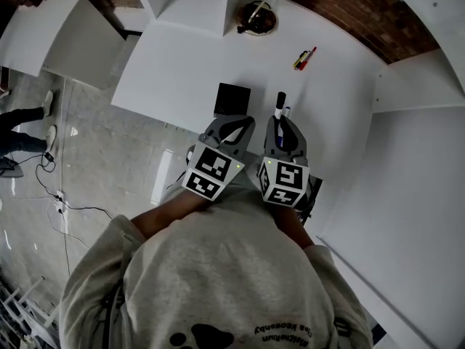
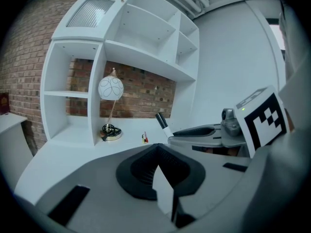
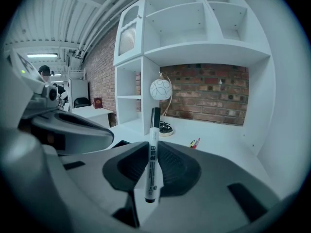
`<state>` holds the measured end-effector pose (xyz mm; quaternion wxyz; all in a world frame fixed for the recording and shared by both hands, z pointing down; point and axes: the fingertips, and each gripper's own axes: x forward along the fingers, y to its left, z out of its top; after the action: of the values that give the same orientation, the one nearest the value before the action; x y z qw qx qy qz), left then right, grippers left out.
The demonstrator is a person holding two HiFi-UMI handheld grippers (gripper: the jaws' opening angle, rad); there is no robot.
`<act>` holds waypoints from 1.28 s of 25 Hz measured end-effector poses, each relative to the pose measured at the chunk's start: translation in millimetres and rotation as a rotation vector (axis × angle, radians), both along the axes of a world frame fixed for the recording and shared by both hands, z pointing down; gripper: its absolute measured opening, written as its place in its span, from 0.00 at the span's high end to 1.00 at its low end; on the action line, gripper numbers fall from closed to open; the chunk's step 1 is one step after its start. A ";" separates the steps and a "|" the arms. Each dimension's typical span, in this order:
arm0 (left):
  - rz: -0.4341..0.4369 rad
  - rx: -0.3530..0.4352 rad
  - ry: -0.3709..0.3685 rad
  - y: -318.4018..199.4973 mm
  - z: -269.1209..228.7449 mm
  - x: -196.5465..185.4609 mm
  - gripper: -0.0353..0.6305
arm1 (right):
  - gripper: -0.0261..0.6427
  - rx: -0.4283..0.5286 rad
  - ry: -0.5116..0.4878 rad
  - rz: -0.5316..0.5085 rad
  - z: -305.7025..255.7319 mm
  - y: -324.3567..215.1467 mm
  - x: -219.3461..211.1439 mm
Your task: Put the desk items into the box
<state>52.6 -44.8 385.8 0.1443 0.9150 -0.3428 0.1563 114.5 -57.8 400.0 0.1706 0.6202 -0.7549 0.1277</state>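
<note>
My right gripper (image 3: 151, 165) is shut on a white marker with a black cap (image 3: 152, 154), which stands upright between the pads. In the head view this gripper (image 1: 282, 124) hovers over the white desk (image 1: 174, 64), and the marker's cap (image 1: 280, 101) sticks out ahead of it. Just to its left, my left gripper (image 1: 234, 124) is shut with nothing in it (image 2: 161, 168). A small black box (image 1: 232, 98) lies on the desk right in front of the left gripper. Two coloured pens (image 1: 304, 58) lie farther back to the right.
A lamp with a white globe (image 2: 111, 88) and a round base (image 1: 256, 18) stands at the back by the white shelf unit (image 3: 194, 38). A brick wall (image 3: 214, 93) runs behind the desk. White panels flank it on the right (image 1: 407, 151).
</note>
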 end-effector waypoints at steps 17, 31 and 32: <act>-0.086 0.014 0.009 -12.7 -4.8 -28.8 0.94 | 0.85 0.139 0.007 -0.097 -21.6 -11.5 -31.5; -0.165 0.008 -0.013 -26.3 -2.5 -53.6 0.94 | 0.85 0.187 -0.037 -0.187 -25.6 -31.1 -59.4; -0.170 0.008 -0.014 -27.0 -2.4 -55.7 0.94 | 0.85 0.190 -0.040 -0.194 -25.6 -32.2 -62.1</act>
<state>-3.1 -71.7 383.4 0.1509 0.8820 -0.4209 0.1487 52.4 -90.1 374.4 0.1075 0.5551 -0.8232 0.0510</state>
